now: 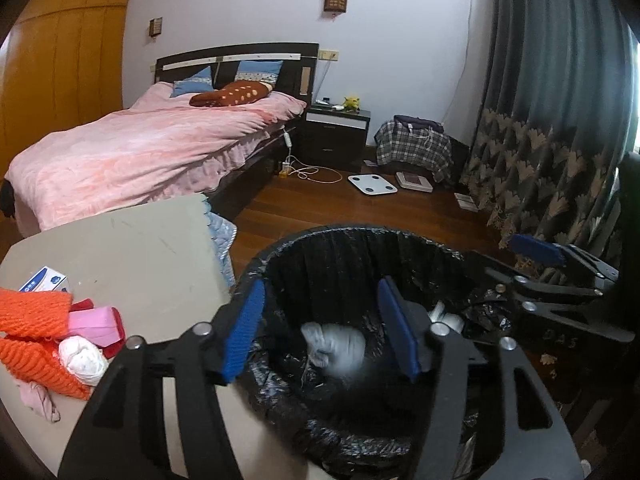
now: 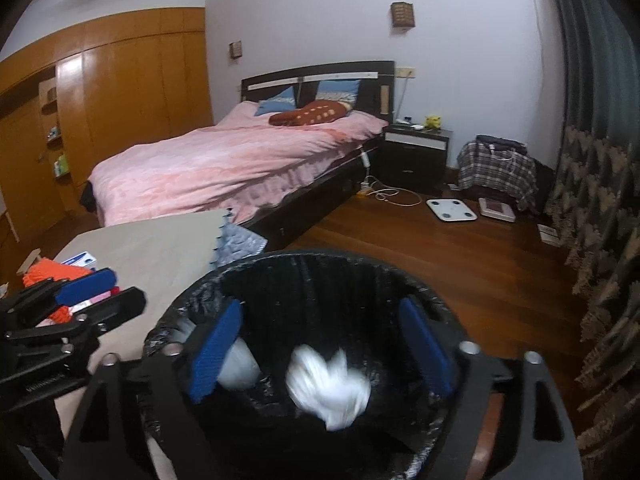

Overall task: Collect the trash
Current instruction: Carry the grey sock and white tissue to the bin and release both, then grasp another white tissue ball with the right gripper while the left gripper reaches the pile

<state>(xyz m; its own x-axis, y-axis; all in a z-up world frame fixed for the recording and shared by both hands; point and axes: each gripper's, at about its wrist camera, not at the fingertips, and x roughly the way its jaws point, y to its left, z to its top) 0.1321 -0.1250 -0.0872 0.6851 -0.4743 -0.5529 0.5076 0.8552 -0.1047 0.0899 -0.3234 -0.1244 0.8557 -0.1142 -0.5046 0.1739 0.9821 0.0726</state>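
Trash [image 2: 328, 392], a white crumpled wad blurred beyond telling more, sits inside the black-lined bin [image 1: 360, 236], free of our pads. Our left gripper [image 1: 320, 332] and right gripper [image 2: 320, 348] both hang over the bin mouth, jaws apart and holding nothing. The bin rim stands just beside the grey table [image 1: 132, 252] edge; bare wood floor [image 2: 460, 256] lies open toward the bed [image 1: 132, 152] and curtain [image 1: 552, 120]. Perhaps a second pale wad [image 1: 336, 346] lies deeper
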